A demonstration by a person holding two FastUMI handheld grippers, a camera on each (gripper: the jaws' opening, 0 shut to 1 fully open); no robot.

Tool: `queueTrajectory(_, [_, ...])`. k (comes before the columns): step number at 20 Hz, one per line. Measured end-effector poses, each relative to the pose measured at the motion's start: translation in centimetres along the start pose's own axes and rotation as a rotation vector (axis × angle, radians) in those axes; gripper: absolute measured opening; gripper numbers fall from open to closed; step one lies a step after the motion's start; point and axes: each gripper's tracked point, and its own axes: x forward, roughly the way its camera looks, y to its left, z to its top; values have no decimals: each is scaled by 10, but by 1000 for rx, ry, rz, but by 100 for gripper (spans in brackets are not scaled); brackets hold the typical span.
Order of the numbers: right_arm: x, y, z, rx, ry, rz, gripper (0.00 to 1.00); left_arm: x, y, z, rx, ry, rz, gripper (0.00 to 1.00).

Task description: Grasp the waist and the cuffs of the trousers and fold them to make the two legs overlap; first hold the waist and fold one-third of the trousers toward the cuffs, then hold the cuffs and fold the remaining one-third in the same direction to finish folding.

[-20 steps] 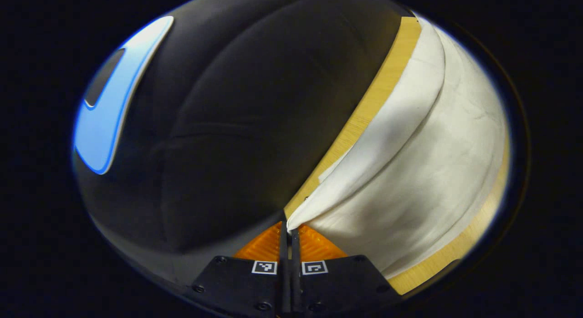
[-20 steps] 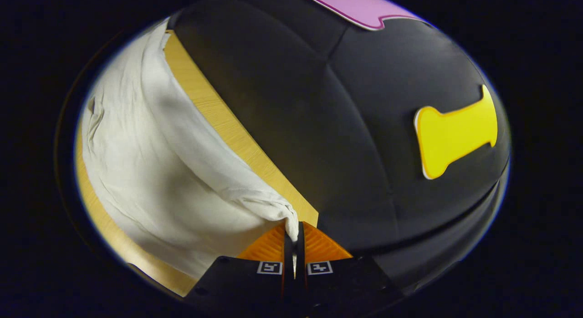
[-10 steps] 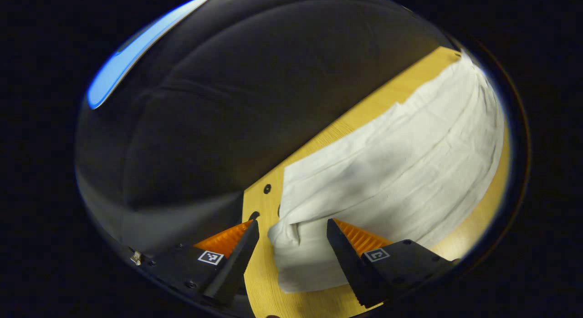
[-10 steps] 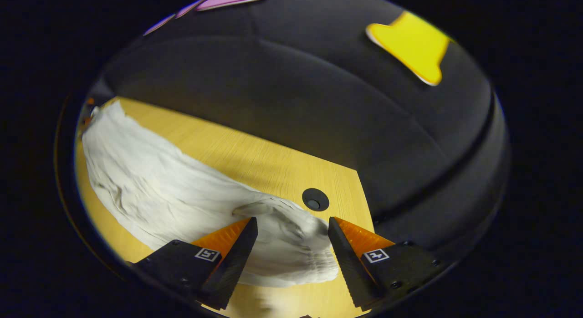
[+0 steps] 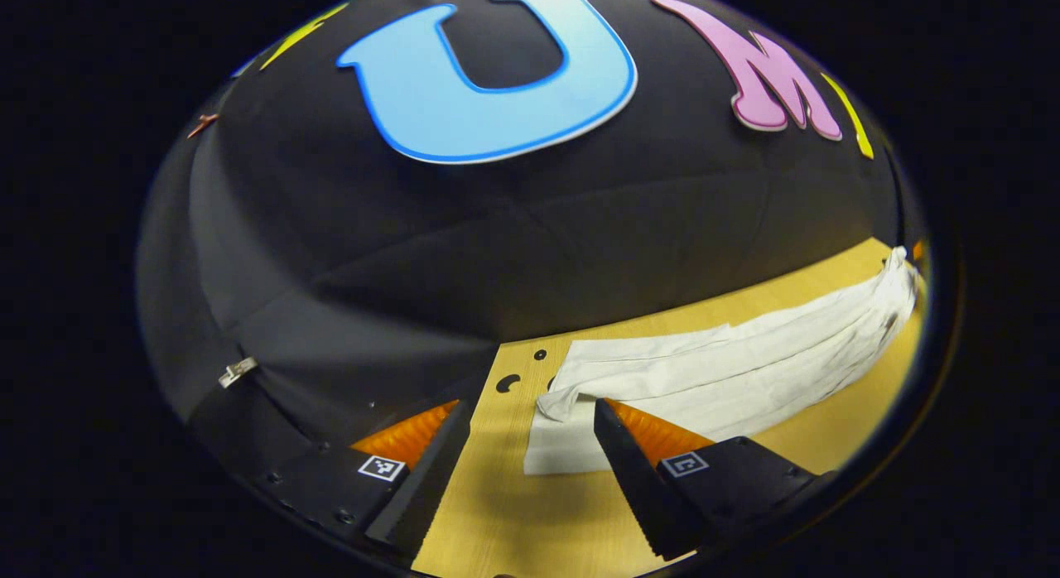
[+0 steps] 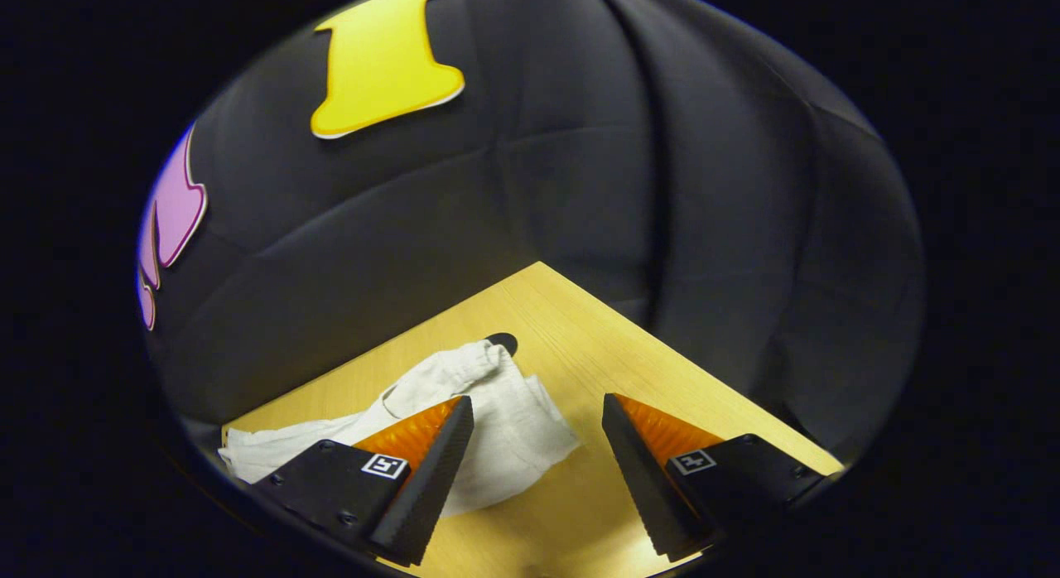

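White trousers [image 5: 729, 371] lie lengthwise on the wooden table [image 5: 513, 495], folded so one leg rests on the other. In the left gripper view the cuff end sits just ahead of my left gripper [image 5: 530, 462], which is open and holds nothing. In the right gripper view the bunched waist end of the trousers [image 6: 497, 412] lies between and to the left of my right gripper's fingers. My right gripper [image 6: 538, 462] stands open above the table, apart from the cloth.
Small round holes [image 5: 507, 382] are cut in the tabletop near the cuff end, and one hole [image 6: 502, 343] by the waist end. The table's corner [image 6: 540, 267] and far edge meet the black booth wall close behind the trousers.
A second ago both grippers were shut on lifted trouser ends. They let go, opened, and have since pulled back and tilted up; the trousers now lie flat on the table.
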Motion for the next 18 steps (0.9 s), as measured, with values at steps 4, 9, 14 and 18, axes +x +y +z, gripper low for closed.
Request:
queueTrajectory(4, [2, -4, -13, 36, 21, 6, 98, -56, 10, -2, -88, 8, 23, 96])
queueTrajectory(9, [16, 2, -31, 45, 27, 1, 98, -92, 3, -25, -172, 63, 40, 97])
queueTrajectory(14, [23, 2, -37, 16, -3, -39, 98, -105, -3, -53, -253, 108, 44, 97])
queueTrajectory(18, [26, 3, -45, -44, -6, -77, 72, -104, -5, -73, -236, 148, 49, 98])
